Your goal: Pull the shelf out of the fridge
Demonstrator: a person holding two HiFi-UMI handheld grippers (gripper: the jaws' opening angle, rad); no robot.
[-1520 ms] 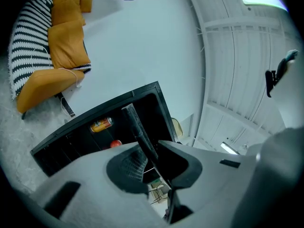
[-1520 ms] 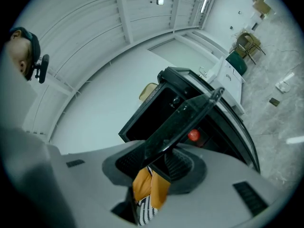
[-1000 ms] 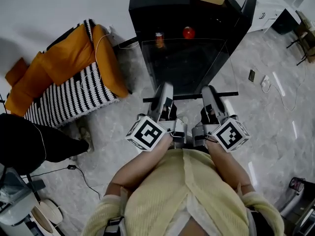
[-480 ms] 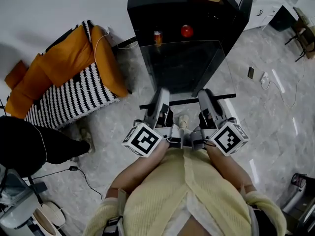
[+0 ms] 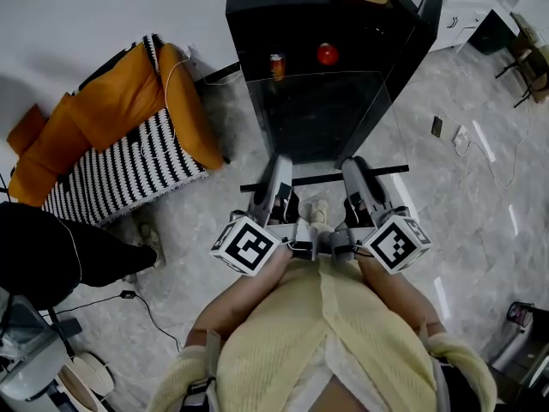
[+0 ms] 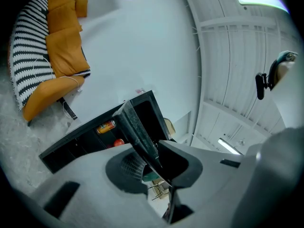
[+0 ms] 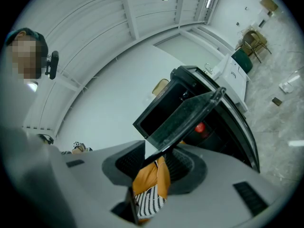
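A person in a pale yellow top (image 5: 343, 333) holds a tool in each hand. The left tool (image 5: 280, 166) and the right tool (image 5: 354, 166) are each clenched on the dark front edge of a clear glass shelf (image 5: 326, 118). The shelf lies level above the grey floor (image 5: 463, 213), drawn mostly out, its far edge at the mouth of the black fridge (image 5: 326, 11). Inside the fridge sit a can (image 5: 276, 65) and a red round item (image 5: 327, 55). To the left, orange cushions (image 5: 111, 101) lie on a striped seat (image 5: 129, 174).
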